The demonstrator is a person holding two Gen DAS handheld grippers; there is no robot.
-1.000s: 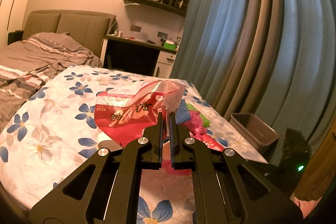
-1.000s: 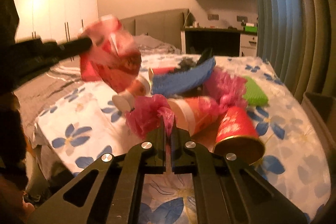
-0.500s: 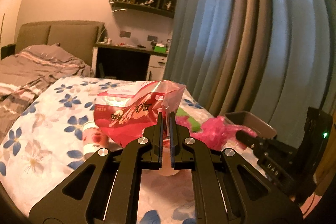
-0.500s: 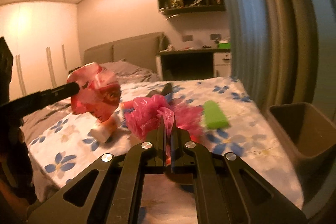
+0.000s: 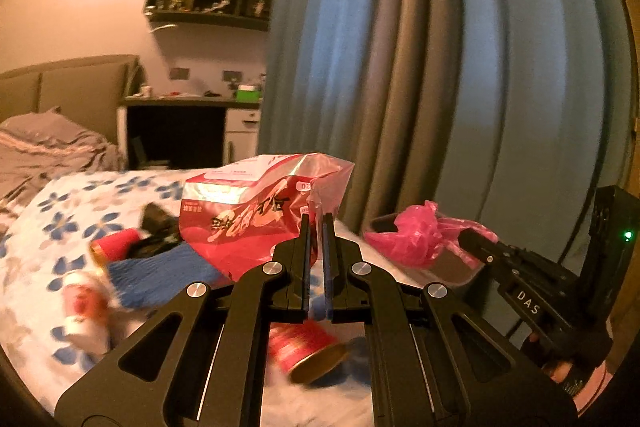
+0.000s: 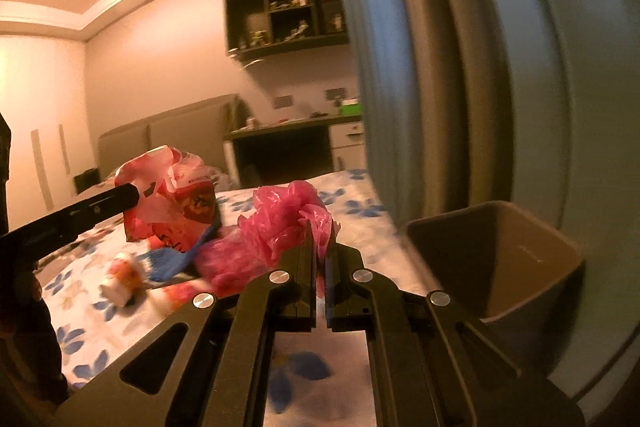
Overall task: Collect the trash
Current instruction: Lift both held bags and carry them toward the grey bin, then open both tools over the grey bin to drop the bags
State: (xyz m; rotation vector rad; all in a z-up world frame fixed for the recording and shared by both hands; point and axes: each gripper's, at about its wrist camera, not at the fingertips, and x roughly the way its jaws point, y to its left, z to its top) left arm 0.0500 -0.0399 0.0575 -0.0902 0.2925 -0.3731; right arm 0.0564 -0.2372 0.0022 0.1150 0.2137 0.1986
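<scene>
Between the closed fingers of my right gripper [image 6: 319, 227] hangs the crumpled pink plastic bag [image 6: 280, 223], pinched by one edge and bunched out to the left of the tips. To its right and a little farther off stands the grey waste bin [image 6: 516, 259], upright on the floor beside the bed, its open mouth facing up and nothing showing inside. So the bin lies right of and below the bag, and my right hand is the nearer of the two to it; the left wrist view shows the pink bag [image 5: 416, 239] already hanging over the near edge of the bin's rim. I judge the coming move to be a short carry rightward until the bag is clear over the mouth, then a release.

My left gripper [image 5: 316, 223] is clenched on the red snack packet [image 5: 256, 215], held by its top right corner with the body of the packet spread to the left. It sits farther left, above the bed, so it would follow second. Still on the flowered bedspread [image 5: 52, 215] lie red paper cups [image 5: 308, 355], a blue cloth [image 5: 160, 275] and a small white tub [image 5: 84, 311], too blurred to read.
</scene>
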